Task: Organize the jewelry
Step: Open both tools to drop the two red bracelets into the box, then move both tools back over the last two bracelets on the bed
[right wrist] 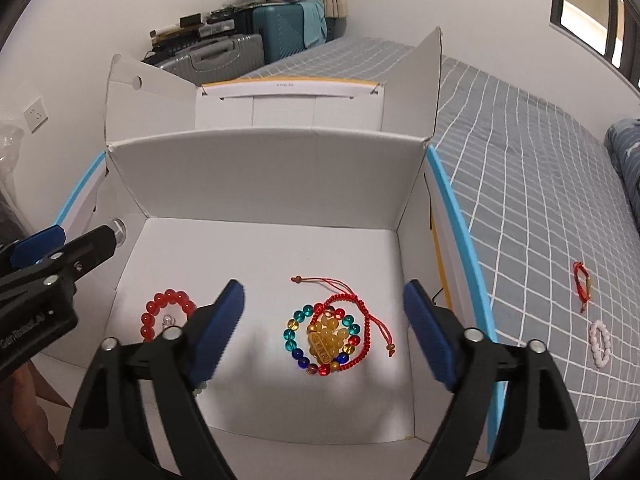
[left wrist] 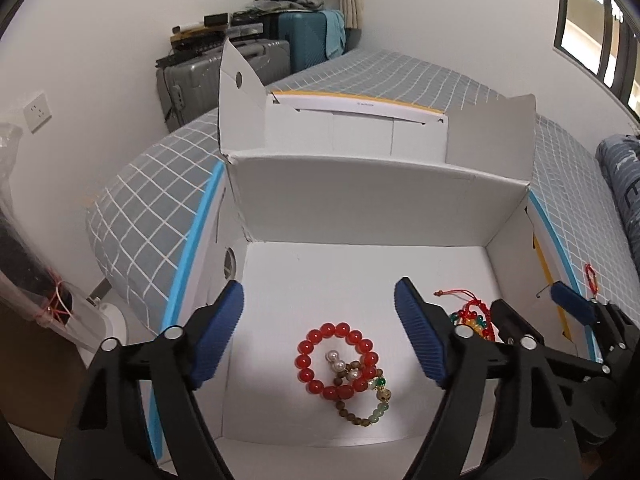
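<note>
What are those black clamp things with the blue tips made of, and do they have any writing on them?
Each of the two grippers, left gripper and right gripper, has two black plastic arms with triangular cut-outs and silver rivets, ending in ribbed dark-blue pads. In the right wrist view, the left gripper's body bears white lettering, too blurred to read. No cables show.

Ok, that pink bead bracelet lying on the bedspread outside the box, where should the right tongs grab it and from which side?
Take the pink bracelet from above, one finger inside the ring and one outside, pinching a single bead strand. It lies flat on the checked bedspread, so a sideways approach would likely just push it. The red cord bracelet lies apart, so it shouldn't snag.
</note>
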The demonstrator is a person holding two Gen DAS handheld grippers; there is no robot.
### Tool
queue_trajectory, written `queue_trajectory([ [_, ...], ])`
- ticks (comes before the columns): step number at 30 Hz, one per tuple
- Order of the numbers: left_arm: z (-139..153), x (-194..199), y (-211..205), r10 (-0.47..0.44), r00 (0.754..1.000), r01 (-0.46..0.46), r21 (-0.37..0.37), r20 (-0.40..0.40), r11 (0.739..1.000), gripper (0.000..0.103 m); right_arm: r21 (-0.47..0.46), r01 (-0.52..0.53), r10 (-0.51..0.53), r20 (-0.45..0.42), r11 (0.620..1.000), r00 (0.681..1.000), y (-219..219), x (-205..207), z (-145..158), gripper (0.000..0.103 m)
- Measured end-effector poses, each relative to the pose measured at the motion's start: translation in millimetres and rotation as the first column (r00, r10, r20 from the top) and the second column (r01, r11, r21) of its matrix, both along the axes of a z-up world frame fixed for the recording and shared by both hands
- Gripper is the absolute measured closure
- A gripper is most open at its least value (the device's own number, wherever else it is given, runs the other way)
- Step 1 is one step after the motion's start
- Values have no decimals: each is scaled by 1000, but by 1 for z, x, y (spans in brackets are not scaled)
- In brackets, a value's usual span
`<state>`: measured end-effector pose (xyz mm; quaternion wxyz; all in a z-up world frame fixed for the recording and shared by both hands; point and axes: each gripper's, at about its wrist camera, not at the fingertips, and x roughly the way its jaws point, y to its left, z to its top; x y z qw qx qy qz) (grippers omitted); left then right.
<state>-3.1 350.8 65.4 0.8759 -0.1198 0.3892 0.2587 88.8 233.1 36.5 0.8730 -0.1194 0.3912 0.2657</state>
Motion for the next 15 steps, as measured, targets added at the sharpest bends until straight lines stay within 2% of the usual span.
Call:
queue_trajectory([
  [5, 2, 0, -2, 5, 1000, -5, 3, 6, 1000, 18, -10, 5, -5, 40, 1000, 999, -2, -5, 6, 16],
  [15, 19, 1, -22, -11, 998, 10, 29, 54, 1000, 6, 43, -2, -1, 84, 999, 996, -24, -14, 26, 8],
])
